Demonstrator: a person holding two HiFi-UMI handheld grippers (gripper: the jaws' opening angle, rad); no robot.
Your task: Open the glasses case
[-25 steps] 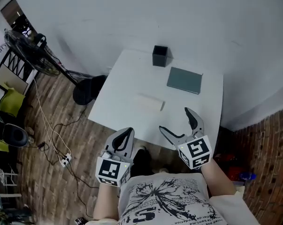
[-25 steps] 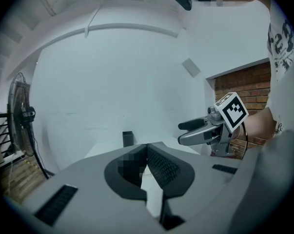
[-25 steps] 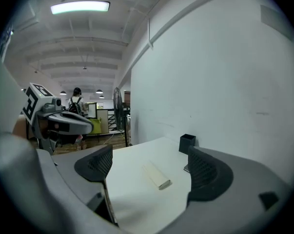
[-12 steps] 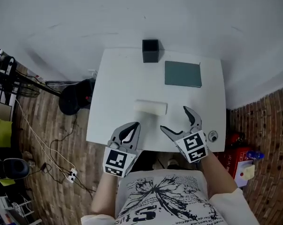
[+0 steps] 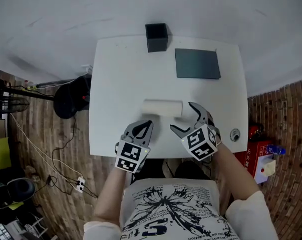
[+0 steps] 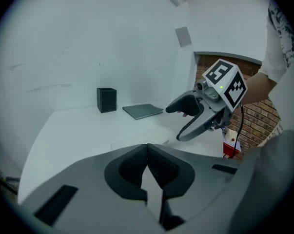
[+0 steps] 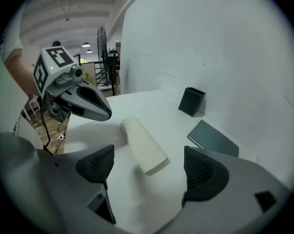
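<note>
The right gripper (image 5: 181, 116) is held with its jaws wide apart, just drawn in a little, and nothing is clamped between them. The right end of the glasses case (image 5: 162, 108) is seen just ahead of the gap. The left gripper (image 5: 146, 124) is held with its jaws pressed together and empty, just short of the case's near side. The case is laid flat and closed on the white table (image 5: 115, 79), somewhat nearer the near edge than the far one. Its long axis is set across the head view, parallel to that near edge. In the right gripper view it is seen slanting away from the jaws. Bare tabletop is left to its left and beyond it. Well apart from it, towards the far edge, one black box (image 5: 156, 36) and one dark grey pad (image 5: 197, 63) are placed. One case and two grippers are counted
</note>
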